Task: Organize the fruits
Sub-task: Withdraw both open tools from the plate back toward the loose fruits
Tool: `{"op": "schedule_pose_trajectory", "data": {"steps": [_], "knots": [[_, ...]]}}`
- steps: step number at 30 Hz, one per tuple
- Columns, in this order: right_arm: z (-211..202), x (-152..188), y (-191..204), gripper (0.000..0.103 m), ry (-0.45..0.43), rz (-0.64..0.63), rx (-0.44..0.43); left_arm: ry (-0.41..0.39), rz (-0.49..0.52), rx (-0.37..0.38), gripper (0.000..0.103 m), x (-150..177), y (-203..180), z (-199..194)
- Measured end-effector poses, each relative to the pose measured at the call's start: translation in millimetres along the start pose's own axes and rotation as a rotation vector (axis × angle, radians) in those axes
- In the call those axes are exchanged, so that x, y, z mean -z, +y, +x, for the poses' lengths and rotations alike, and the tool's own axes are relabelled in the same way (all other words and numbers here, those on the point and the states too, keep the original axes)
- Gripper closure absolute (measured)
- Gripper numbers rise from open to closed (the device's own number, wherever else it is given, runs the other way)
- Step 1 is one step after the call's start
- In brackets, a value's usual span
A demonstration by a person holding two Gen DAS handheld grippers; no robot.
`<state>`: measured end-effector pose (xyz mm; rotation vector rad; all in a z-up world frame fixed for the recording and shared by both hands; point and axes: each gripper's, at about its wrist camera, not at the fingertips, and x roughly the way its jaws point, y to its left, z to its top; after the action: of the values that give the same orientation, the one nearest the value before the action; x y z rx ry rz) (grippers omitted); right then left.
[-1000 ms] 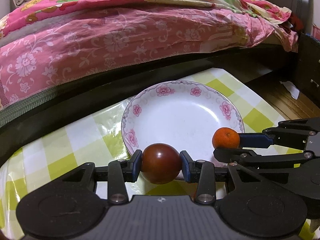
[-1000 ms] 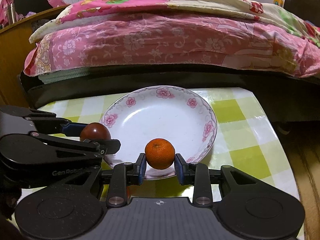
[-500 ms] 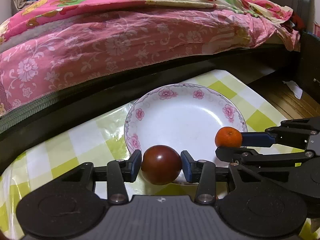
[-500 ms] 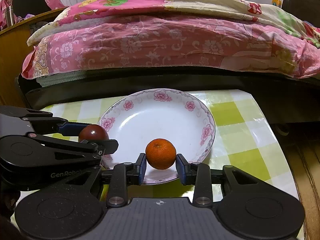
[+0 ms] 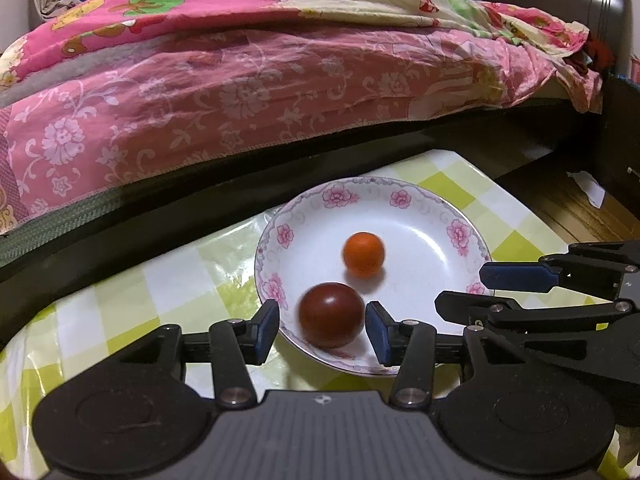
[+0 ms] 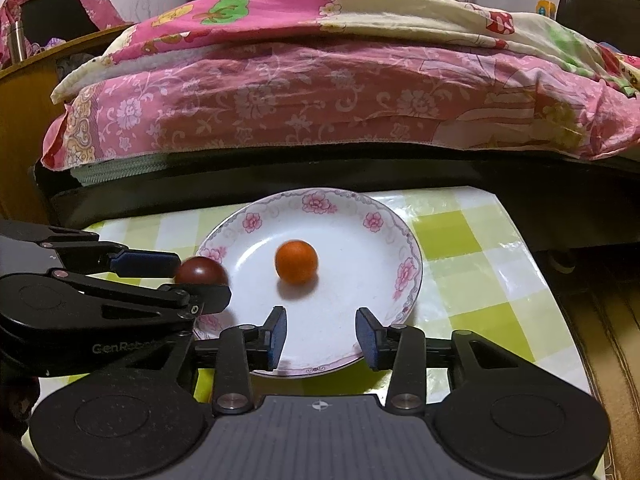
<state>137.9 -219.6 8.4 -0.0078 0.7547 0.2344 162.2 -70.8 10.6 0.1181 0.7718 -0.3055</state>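
A white plate point(image 5: 400, 199) with pink flowers stands on the checked table. A dark red round fruit point(image 5: 331, 315) lies on its near left side, between the jaws of my left gripper point(image 5: 322, 332). Those jaws are opening and a gap shows at the left pad. An orange point(image 5: 364, 254) lies free near the plate's middle, slightly blurred. In the right wrist view the orange point(image 6: 297, 262) is ahead of my right gripper point(image 6: 322, 334), whose jaws are opening with nothing between them. The left gripper point(image 6: 202, 276) reaches in from the left around the dark fruit point(image 6: 200, 271).
A bed with a pink floral quilt point(image 5: 240, 92) rises close behind the table. The green-and-white tablecloth point(image 6: 472, 248) ends at the right, with wooden floor point(image 5: 568, 212) beyond. The right gripper point(image 5: 460, 288) hovers over the plate's right rim.
Both grippers have opened and let go of their fruit. The orange has rolled forward to the plate's middle. The dark red fruit now rests on the plate between the spread left pads.
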Motion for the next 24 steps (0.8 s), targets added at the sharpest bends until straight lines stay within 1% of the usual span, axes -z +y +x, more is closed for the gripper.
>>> {"op": "schedule_pose_trajectory", "data": {"steps": [2, 10, 24], "knots": [[-2.9, -0.5, -0.7, 0.064, -0.009, 0.003, -0.002, -0.005, -0.002, 0.001, 0.048, 0.2, 1.0, -3.1], [-12.6, 2.7, 4.6, 0.064, -0.020, -0.007, -0.021, 0.012, 0.001, 0.014, 0.047, 7.3, 5.7, -15.5], [-28.1, 10.1, 11.5, 0.063, -0.012, 0.002, -0.042, 0.035, 0.004, 0.036, 0.047, 14.1, 2.3, -30.6]]}}
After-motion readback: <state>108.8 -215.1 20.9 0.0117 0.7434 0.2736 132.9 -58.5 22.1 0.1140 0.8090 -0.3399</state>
